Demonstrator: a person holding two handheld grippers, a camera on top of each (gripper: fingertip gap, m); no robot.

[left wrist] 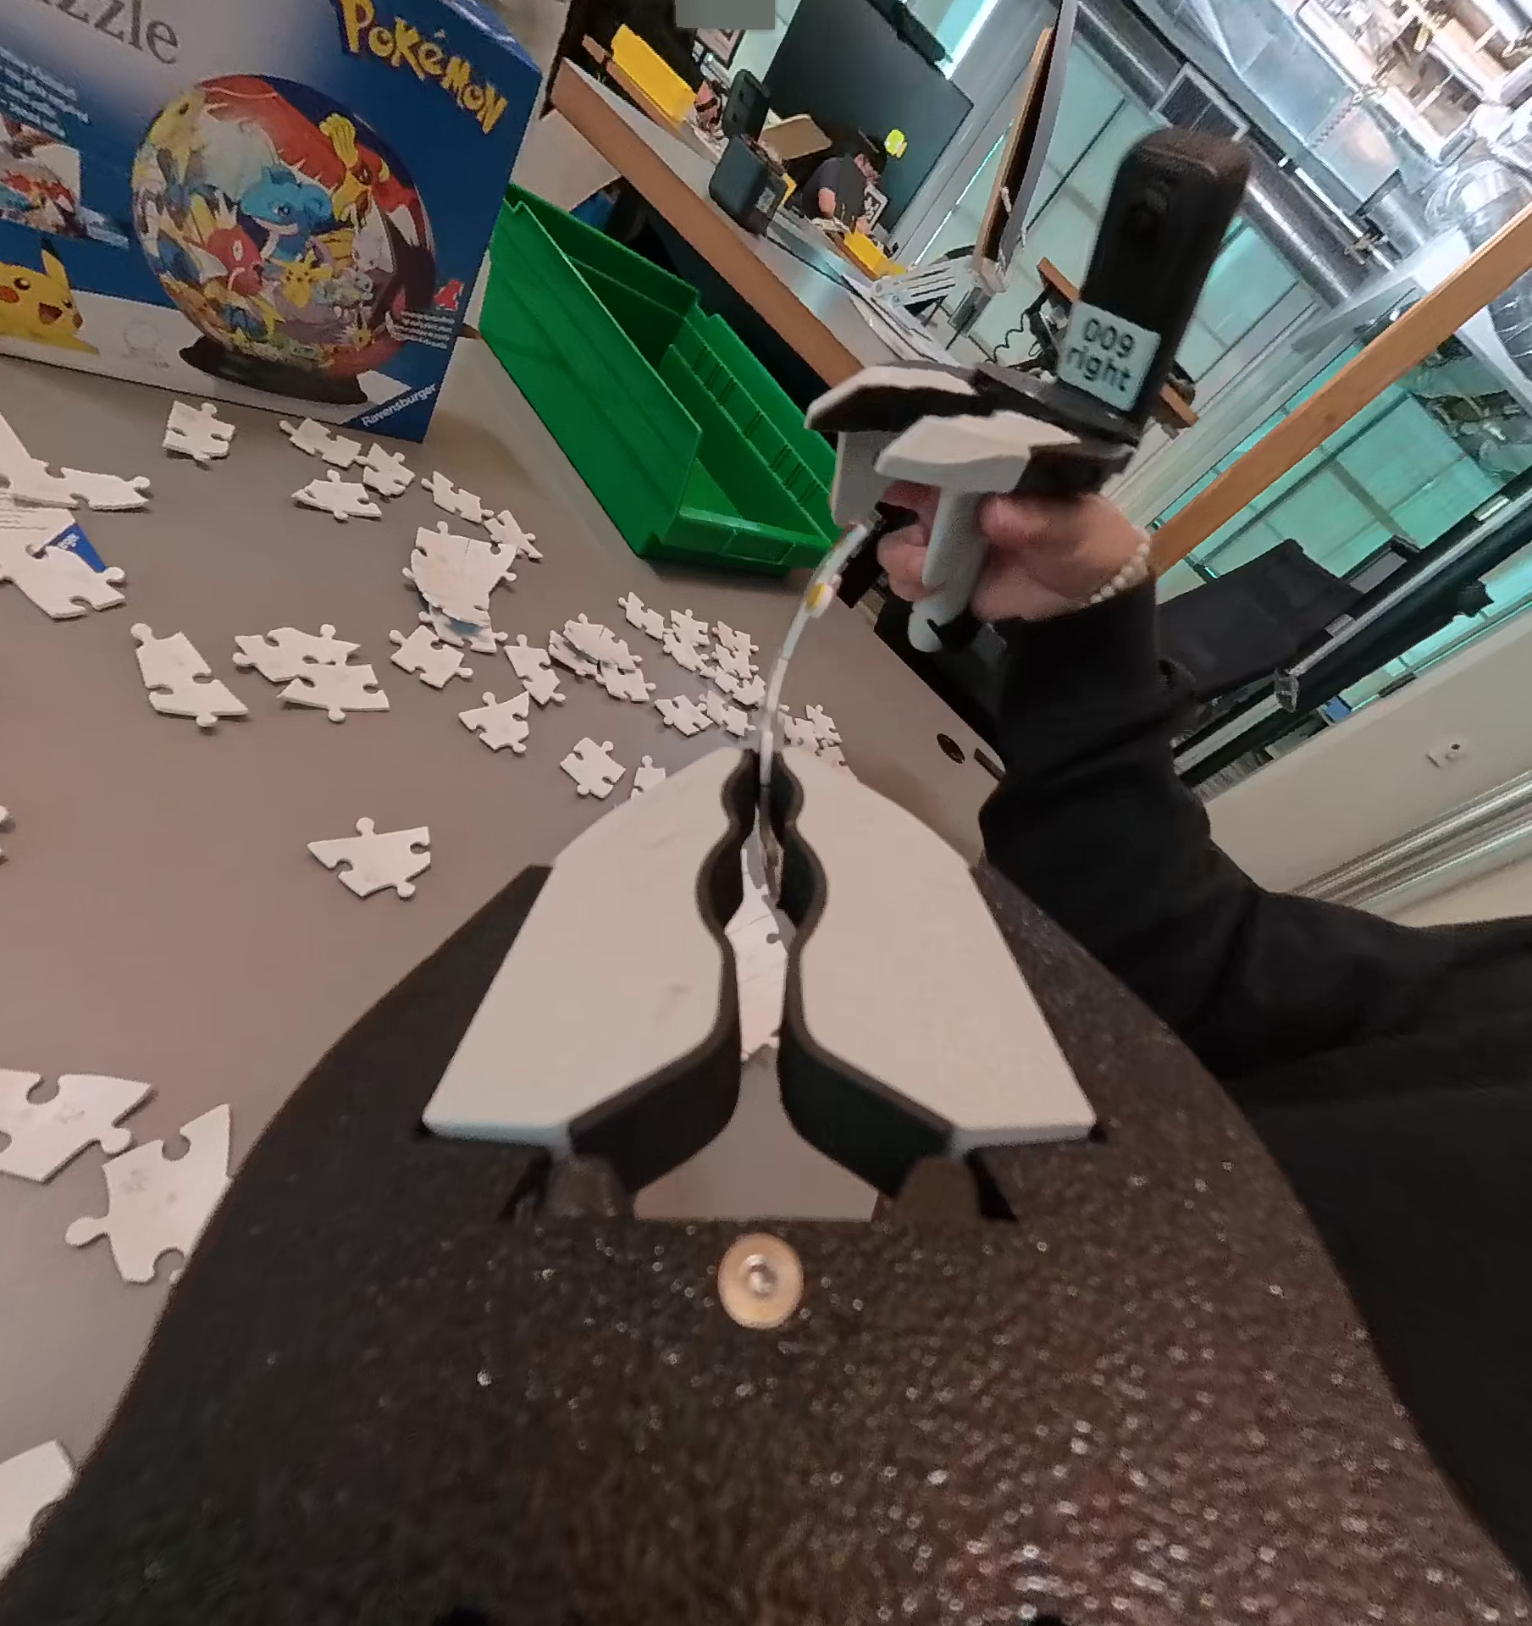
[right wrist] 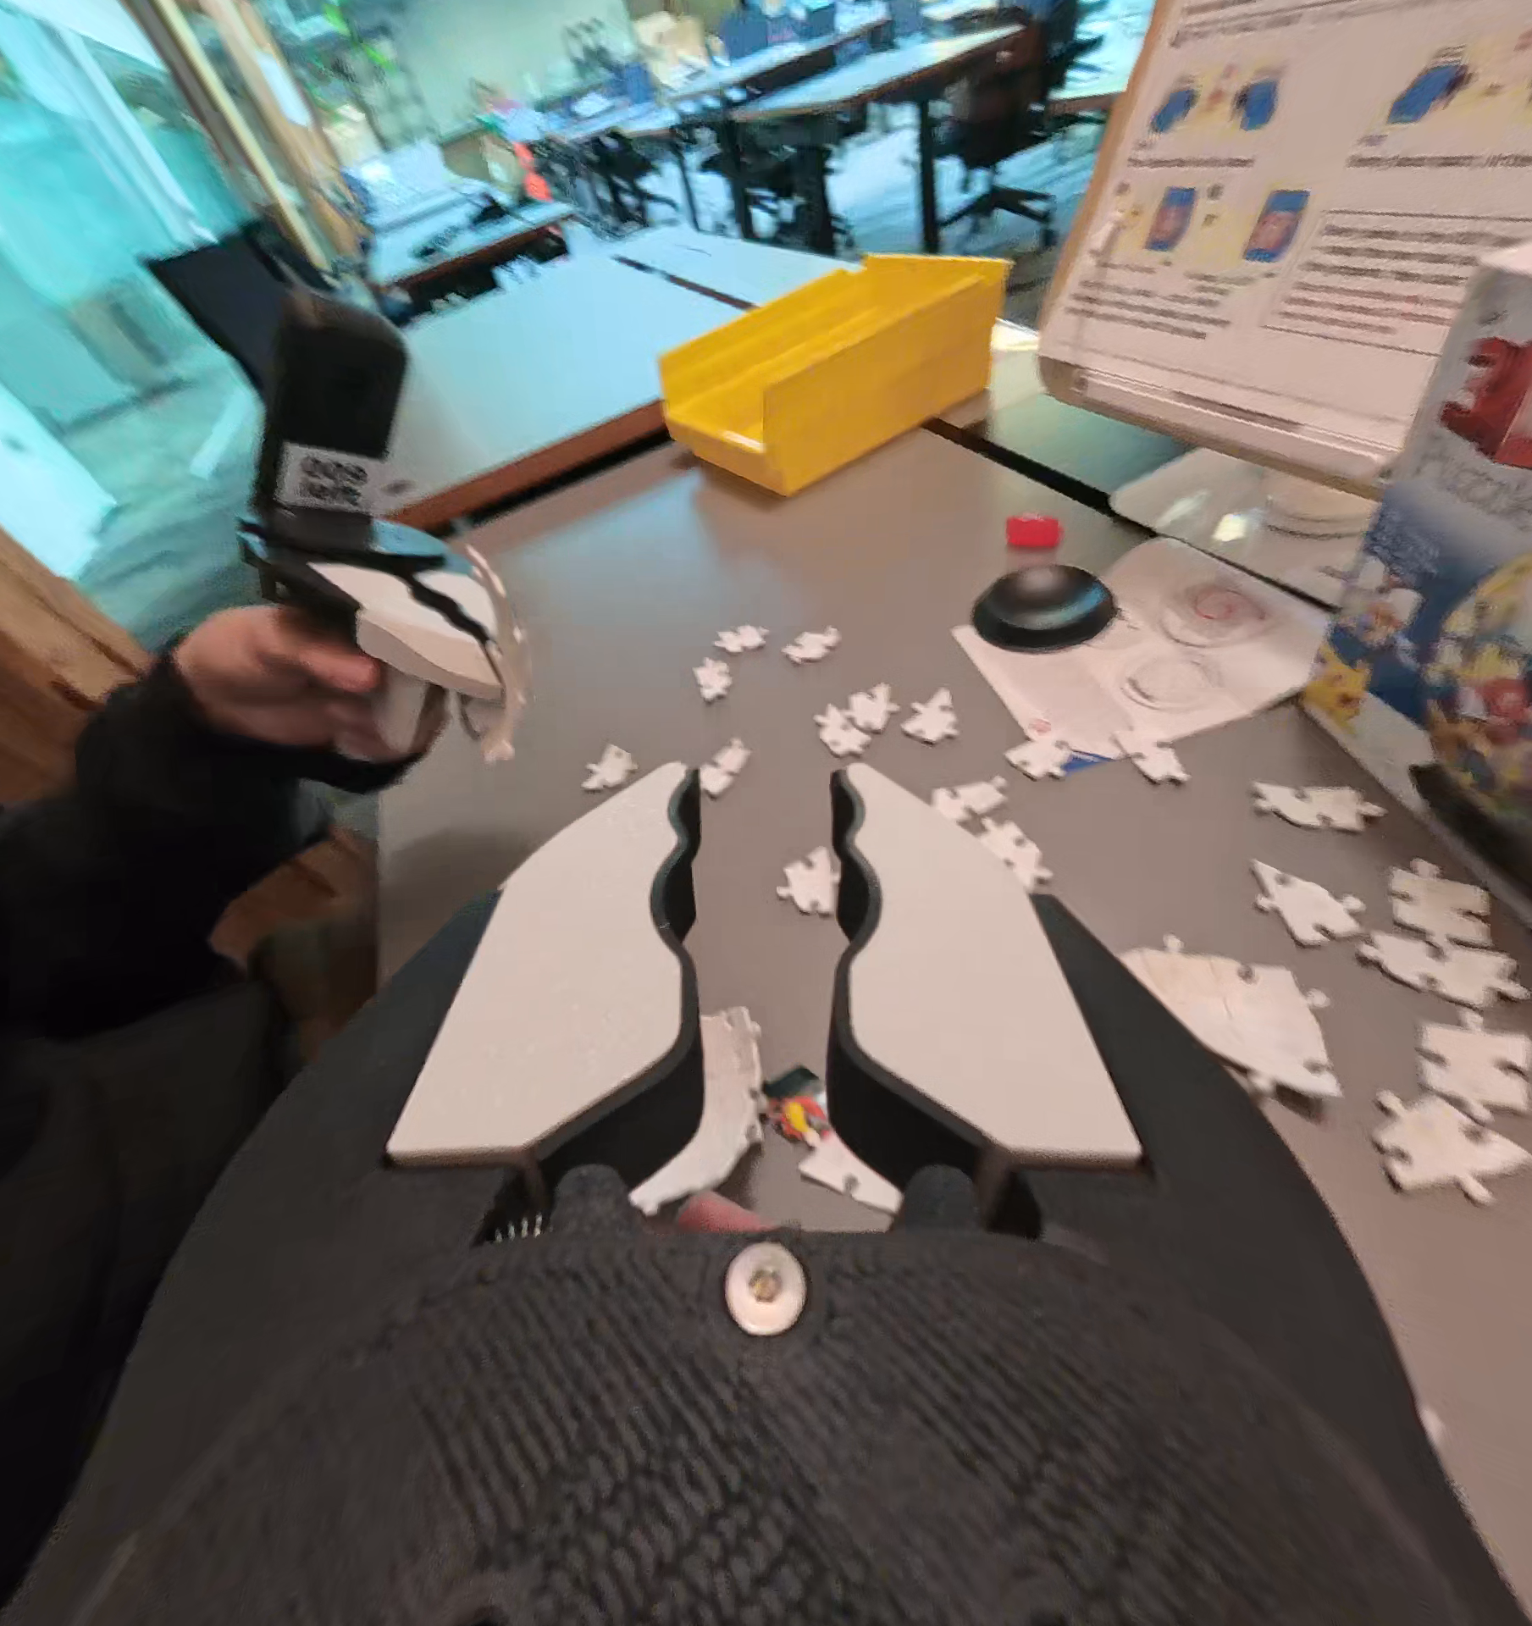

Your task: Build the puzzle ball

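Observation:
My left gripper (left wrist: 764, 779) is shut on a curved strip of joined puzzle pieces (left wrist: 795, 633). The strip stands edge-on above the fingertips and reaches toward my right gripper (left wrist: 857, 433), which a hand holds just above it. In the right wrist view my right gripper (right wrist: 764, 779) is open and empty above the table. The left gripper (right wrist: 485, 673) is at the left there with the white strip (right wrist: 505, 704) hanging from it. Several loose pieces (left wrist: 322, 673) lie white side up on the grey table (left wrist: 172, 880). A small joined patch (left wrist: 463, 572) lies among them.
The puzzle box (left wrist: 216, 220) stands at the back, with a green bin (left wrist: 656, 396) beside it. A yellow bin (right wrist: 832, 369), a black dome stand (right wrist: 1044, 603), an instruction sheet (right wrist: 1184, 669) and a small red object (right wrist: 1033, 531) are on the far side. A larger joined patch (right wrist: 1228, 1012) lies at the right. The gap from one gripper's tips to the other's is roughly 15 centimetres.

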